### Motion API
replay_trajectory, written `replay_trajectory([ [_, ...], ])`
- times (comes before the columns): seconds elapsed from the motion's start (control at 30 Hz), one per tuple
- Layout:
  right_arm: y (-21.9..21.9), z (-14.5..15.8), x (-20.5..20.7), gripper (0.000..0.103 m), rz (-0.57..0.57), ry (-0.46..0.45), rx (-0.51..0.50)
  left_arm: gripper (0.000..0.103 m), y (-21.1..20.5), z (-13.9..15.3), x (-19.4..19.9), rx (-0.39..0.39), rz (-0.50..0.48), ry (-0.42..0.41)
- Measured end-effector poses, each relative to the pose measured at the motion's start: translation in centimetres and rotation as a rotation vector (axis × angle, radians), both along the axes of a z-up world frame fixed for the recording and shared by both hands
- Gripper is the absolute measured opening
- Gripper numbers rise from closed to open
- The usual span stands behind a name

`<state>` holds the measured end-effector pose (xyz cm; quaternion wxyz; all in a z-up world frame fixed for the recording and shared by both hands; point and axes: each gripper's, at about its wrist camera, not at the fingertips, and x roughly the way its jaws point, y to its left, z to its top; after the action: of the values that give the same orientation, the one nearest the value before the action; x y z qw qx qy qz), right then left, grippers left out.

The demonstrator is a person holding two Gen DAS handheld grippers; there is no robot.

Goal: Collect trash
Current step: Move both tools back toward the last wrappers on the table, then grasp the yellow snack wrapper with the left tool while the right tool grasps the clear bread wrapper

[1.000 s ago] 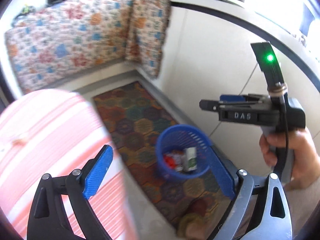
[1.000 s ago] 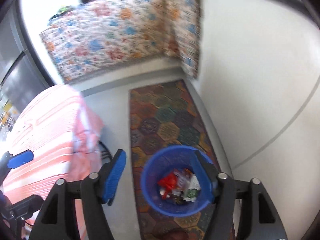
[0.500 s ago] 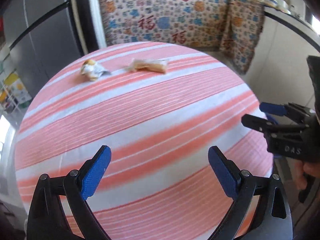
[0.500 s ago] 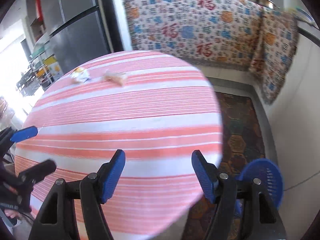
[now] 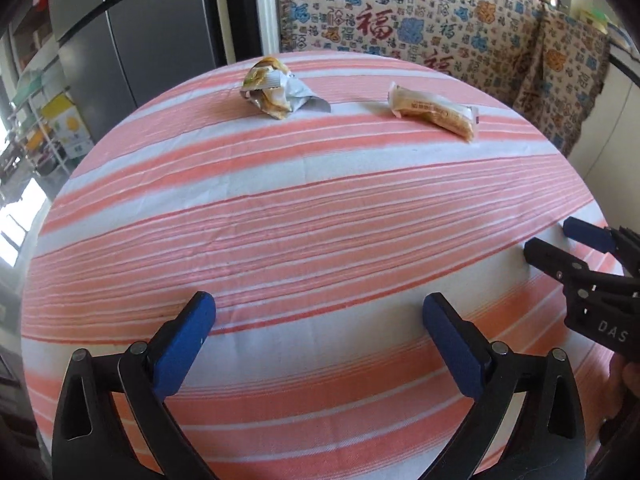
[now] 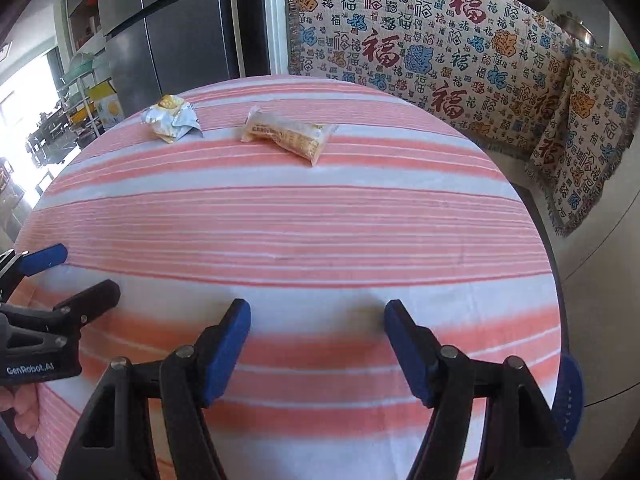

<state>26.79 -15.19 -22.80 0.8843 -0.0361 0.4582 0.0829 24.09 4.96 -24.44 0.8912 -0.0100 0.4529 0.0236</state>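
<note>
Two pieces of trash lie at the far side of a round table with a pink-and-white striped cloth (image 5: 320, 216): a crumpled silver and yellow wrapper (image 5: 276, 90) (image 6: 171, 118) and a long clear snack packet (image 5: 434, 114) (image 6: 286, 134). My left gripper (image 5: 318, 312) is open and empty above the near part of the table. My right gripper (image 6: 318, 316) is open and empty, to the right of the left one. It shows at the right edge of the left wrist view (image 5: 560, 248). The left gripper shows at the left edge of the right wrist view (image 6: 68, 276).
The rim of a blue bin (image 6: 570, 392) shows below the table's right edge. A patterned blanket (image 6: 440, 52) covers a bench behind the table. A dark fridge (image 5: 140, 40) stands at the back left.
Both grippers swung from over the blue bin on the floor to the table. Since half a second ago they moved closer to the two pieces of trash. Both stayed open.
</note>
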Motion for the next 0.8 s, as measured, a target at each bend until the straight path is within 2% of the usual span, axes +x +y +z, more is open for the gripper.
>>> replay_trajectory([
  [0.17, -0.3, -0.3, 1.3, 0.078, -0.015, 0.002, 0.008, 0.103, 0.0, 0.1, 0.1, -0.002, 0.000, 0.003],
  [0.5, -0.4, -0.3, 1.6, 0.079, -0.016, 0.005, 0.011, 0.102, -0.2, 0.6, 0.9, -0.003, -0.029, 0.029],
  [0.57, -0.4, -0.2, 1.6, 0.079, -0.015, 0.005, 0.010, 0.102, -0.1, 1.6, 2.2, -0.030, -0.028, 0.038],
  [0.7, -0.4, -0.2, 1.6, 0.080, -0.016, 0.006, 0.011, 0.102, 0.9, 3.8, 6.3, -0.141, 0.025, 0.011],
  [0.8, -0.4, -0.2, 1.6, 0.080, -0.016, 0.006, 0.011, 0.102, 1.4, 3.5, 10.6, -0.104, 0.070, -0.001],
])
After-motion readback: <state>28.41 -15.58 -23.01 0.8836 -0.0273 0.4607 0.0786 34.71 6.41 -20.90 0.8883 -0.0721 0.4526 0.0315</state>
